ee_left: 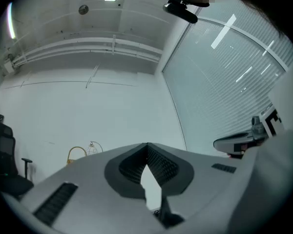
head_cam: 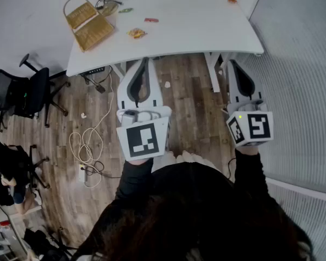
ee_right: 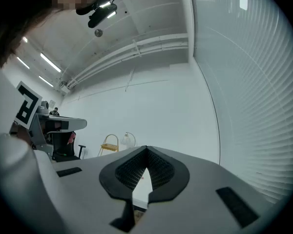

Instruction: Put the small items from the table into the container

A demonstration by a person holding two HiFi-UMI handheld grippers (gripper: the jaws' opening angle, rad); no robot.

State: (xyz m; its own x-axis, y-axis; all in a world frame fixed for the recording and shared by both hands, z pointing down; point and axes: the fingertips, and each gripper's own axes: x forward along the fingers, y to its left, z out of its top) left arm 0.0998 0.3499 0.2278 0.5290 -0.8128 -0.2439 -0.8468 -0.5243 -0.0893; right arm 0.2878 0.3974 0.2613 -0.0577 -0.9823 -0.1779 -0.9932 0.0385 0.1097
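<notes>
A yellow wire basket [head_cam: 89, 23] stands on the white table [head_cam: 195, 31] at its far left. Small items lie scattered on the top: a green one [head_cam: 125, 10], a red one [head_cam: 151, 20], an orange-yellow wrapper [head_cam: 136, 33] and an orange piece [head_cam: 231, 0] at the far right. My left gripper [head_cam: 146, 60] and right gripper [head_cam: 231, 62] are held side by side over the floor, short of the table's near edge. Both are shut and empty. The left gripper view shows its jaws [ee_left: 147, 146] meeting, with the basket [ee_left: 77, 152] beyond. The right gripper [ee_right: 146, 149] looks the same, basket [ee_right: 110, 144] far off.
Black office chairs [head_cam: 27, 94] stand on the wooden floor at left, and a coil of cable [head_cam: 87, 145] lies below the table's left end. White table legs [head_cam: 214, 72] lie ahead of the right gripper. A wall of blinds [head_cam: 299, 80] runs along the right.
</notes>
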